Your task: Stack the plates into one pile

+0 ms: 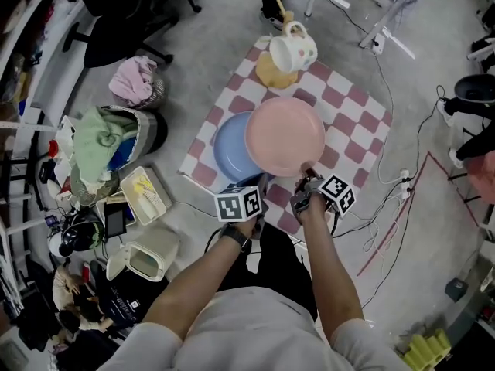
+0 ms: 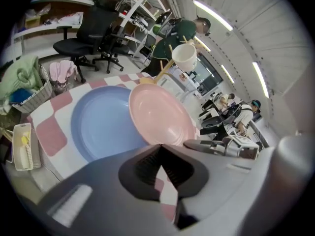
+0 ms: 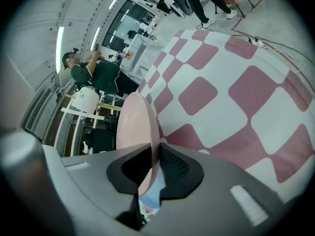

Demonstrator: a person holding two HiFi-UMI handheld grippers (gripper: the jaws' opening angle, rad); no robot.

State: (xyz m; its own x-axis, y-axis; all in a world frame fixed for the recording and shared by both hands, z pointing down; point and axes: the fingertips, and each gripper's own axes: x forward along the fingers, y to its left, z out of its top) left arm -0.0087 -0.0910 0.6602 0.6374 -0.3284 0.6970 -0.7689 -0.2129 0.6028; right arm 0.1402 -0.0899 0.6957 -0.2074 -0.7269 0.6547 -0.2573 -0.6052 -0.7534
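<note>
A pink plate (image 1: 285, 136) hangs tilted over the checkered cloth (image 1: 348, 122), its left edge overlapping a blue plate (image 1: 230, 147) that lies flat on the cloth. My right gripper (image 1: 308, 173) is shut on the pink plate's near rim; in the right gripper view the pink plate (image 3: 134, 124) stands edge-on between the jaws of the right gripper (image 3: 155, 149). My left gripper (image 1: 260, 182) sits just before the blue plate, jaws closed on nothing. In the left gripper view the left gripper (image 2: 160, 146) points at the pink plate (image 2: 160, 114) and the blue plate (image 2: 101, 124).
A white mug (image 1: 294, 49) stands on a yellow plate (image 1: 272, 72) at the cloth's far corner. Left of the cloth are a laundry basket (image 1: 104, 141), a pale tray (image 1: 147, 195) and a white bin (image 1: 147, 257). Cables (image 1: 398, 199) trail on the floor at right.
</note>
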